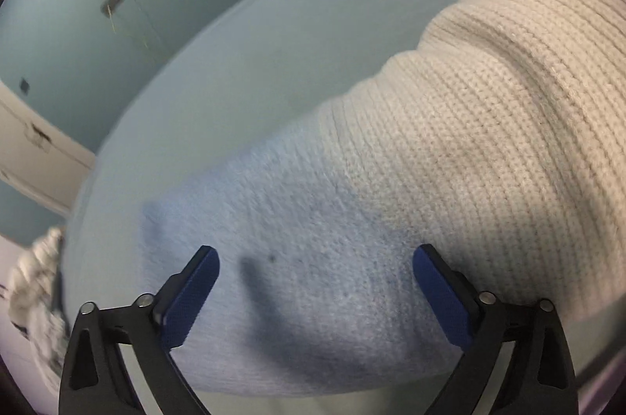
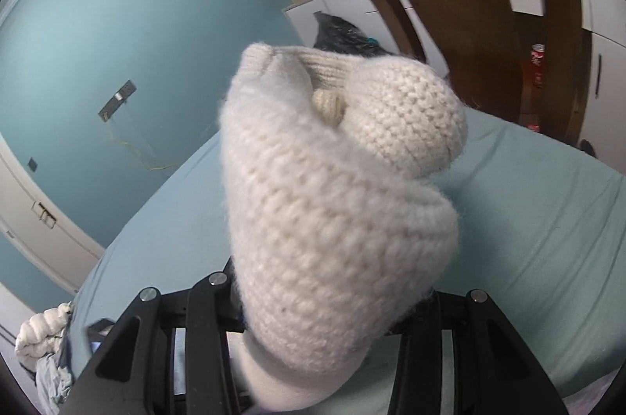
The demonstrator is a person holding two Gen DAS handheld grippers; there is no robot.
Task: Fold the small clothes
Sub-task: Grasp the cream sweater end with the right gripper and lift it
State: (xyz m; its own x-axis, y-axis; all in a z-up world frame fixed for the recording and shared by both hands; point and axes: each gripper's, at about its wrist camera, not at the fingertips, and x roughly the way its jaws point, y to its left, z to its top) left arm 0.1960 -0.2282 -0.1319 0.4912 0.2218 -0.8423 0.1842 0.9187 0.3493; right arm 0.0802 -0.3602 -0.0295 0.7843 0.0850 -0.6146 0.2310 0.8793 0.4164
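Pale blue sheet over the bed (image 2: 528, 219) is the work surface, and the thing being handled is a chunky cream knitted sock with a fuzzy light-blue toe section (image 1: 450, 141), looks like wool. From the right wrist view the right gripper (image 2: 313, 301) is clamped onto one end of the sock, so the cream knit bunches up and droops over itself just in front of the camera, lifted off the sheet. The left gripper (image 1: 315, 282) has its blue-padded fingers (image 1: 191, 293) spread wide, sitting right over the blue end, which lies on the sheet; nothing is pinched between them. So I'd say we're mid-fold: one end carried, the other not yet gripped. Next move probably needs the left jaws to close on the blue end, or pin it, while the right brings its end across to line up. Far left off the bed edge there's a rumpled pile of pale laundry (image 2: 43, 344), and a dark wooden chair (image 2: 450, 4) stands behind the far side.
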